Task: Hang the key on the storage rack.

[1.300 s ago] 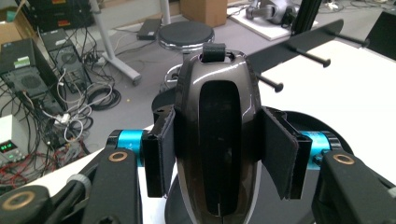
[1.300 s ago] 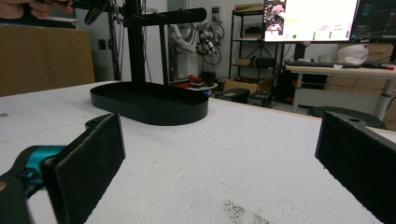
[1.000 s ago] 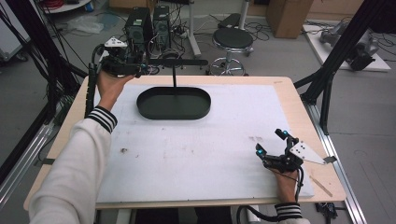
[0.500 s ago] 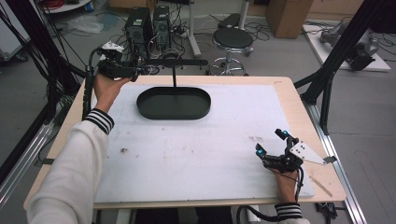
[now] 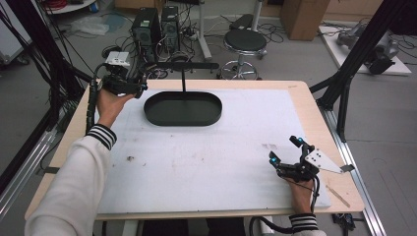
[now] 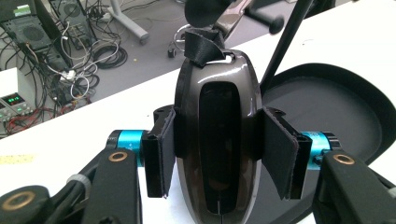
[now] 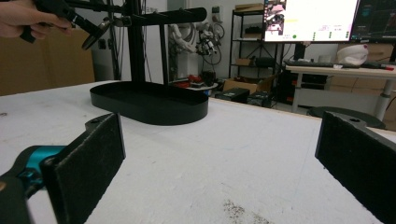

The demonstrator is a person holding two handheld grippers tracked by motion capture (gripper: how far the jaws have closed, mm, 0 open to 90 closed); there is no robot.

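Left hand-held gripper (image 6: 217, 154) is clamped on a glossy dark brown oblong case (image 6: 215, 140) with a black loop at its top, held at the far-left corner of the surface (image 5: 206, 152), just beside the oval black tray (image 5: 183, 109) and its T-shaped stand (image 5: 183, 66). Right hand-held gripper (image 5: 284, 151) rests near the front-right edge, jaws spread wide, nothing between them.

Both sleeves (image 5: 69, 187) are white with black-and-white striped cuffs. Each gripper is black, the left gripper (image 6: 219, 154) and right gripper (image 5: 286, 153) alike, with teal collars behind the flat black pads (image 6: 280, 156) (brass screws below them). A grey three-cornered plate (image 5: 322, 161) tops the right one; black cables trail.
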